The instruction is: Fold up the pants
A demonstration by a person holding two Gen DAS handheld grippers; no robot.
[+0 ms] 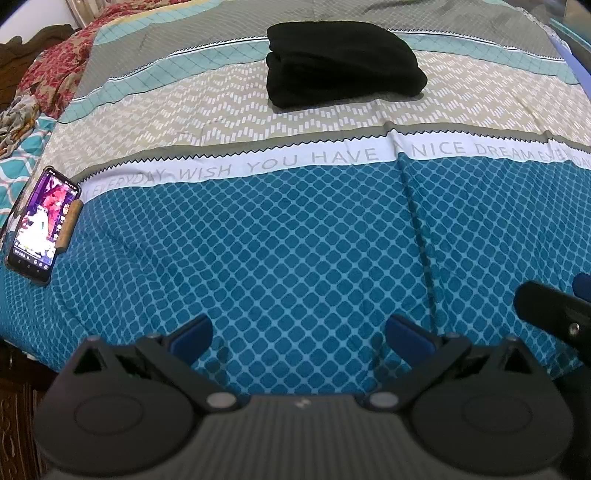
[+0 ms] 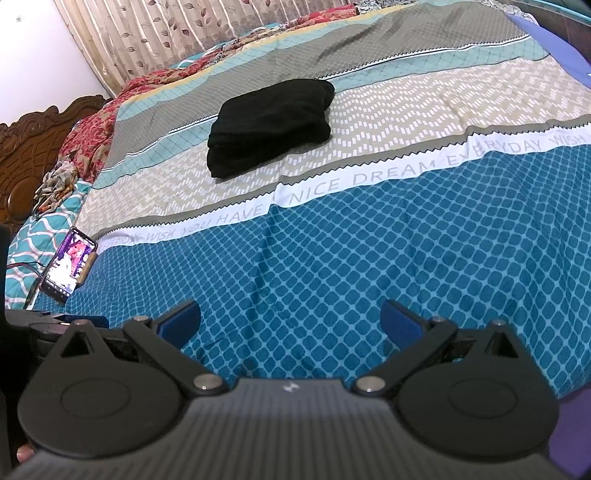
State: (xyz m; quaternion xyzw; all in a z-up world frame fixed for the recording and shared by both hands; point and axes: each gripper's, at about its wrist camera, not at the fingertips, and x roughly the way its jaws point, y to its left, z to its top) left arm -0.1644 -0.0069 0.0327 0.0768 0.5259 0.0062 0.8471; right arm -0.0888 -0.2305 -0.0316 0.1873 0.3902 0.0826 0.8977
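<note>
The black pants [image 1: 340,62] lie folded into a thick bundle on the beige zigzag band of the bedspread, far ahead of both grippers. In the right wrist view the same pants [image 2: 271,127] sit up and to the left of centre. My left gripper [image 1: 298,338] hovers low over the blue diamond-patterned part of the bed, open, with nothing between its blue pads. My right gripper [image 2: 290,319] is likewise open and empty over the blue area. The right gripper's edge [image 1: 554,306] shows at the right of the left wrist view.
A phone [image 1: 42,225] with a lit screen leans near the bed's left edge, also seen as the phone [image 2: 70,266]. Crumpled red floral fabric [image 1: 62,62] lies at the far left by a carved wooden headboard [image 2: 33,147]. A curtain [image 2: 166,33] hangs behind.
</note>
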